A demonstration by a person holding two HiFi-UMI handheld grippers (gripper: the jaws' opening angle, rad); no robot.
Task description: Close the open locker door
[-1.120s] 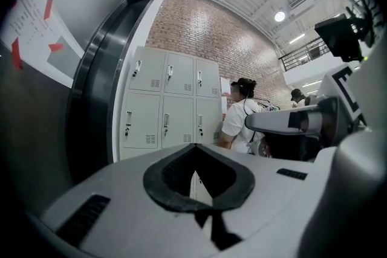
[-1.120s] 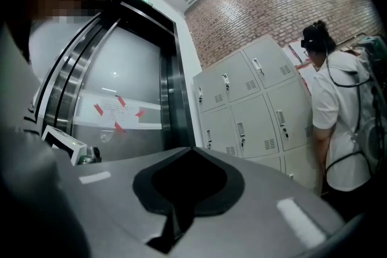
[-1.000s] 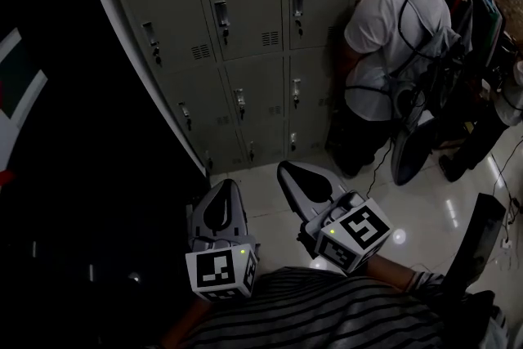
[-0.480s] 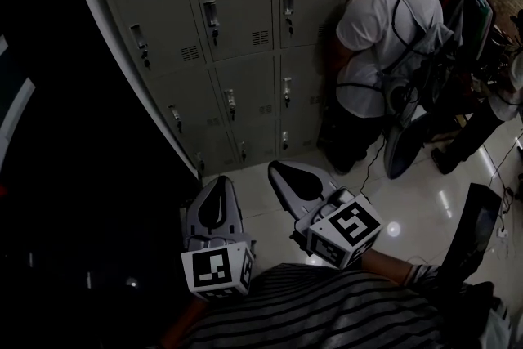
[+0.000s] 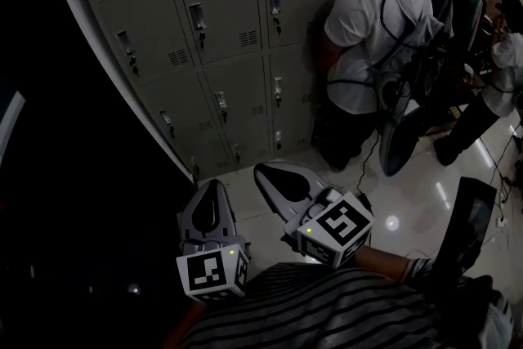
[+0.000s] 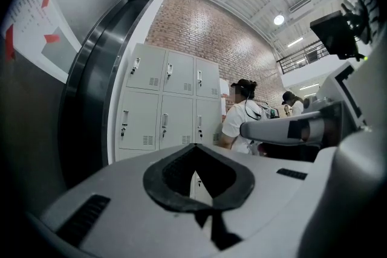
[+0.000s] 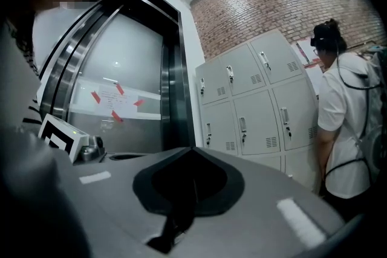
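Left gripper point(image 5: 212, 190) and right gripper point(image 5: 268, 173): jaws pressed together on both, nothing between them. They sit side by side, level, in front of the grey locker bank point(image 5: 221, 45) and apart from it. Locker doors in view sit flush. A person in a white shirt point(image 5: 359, 29) stands at the bank's right end.

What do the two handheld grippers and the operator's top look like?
The left gripper and right gripper have light grey tapered shells with a black teardrop recess on top. Each carries a white cube with black square markers and a small green light. The top is dark with pale stripes.
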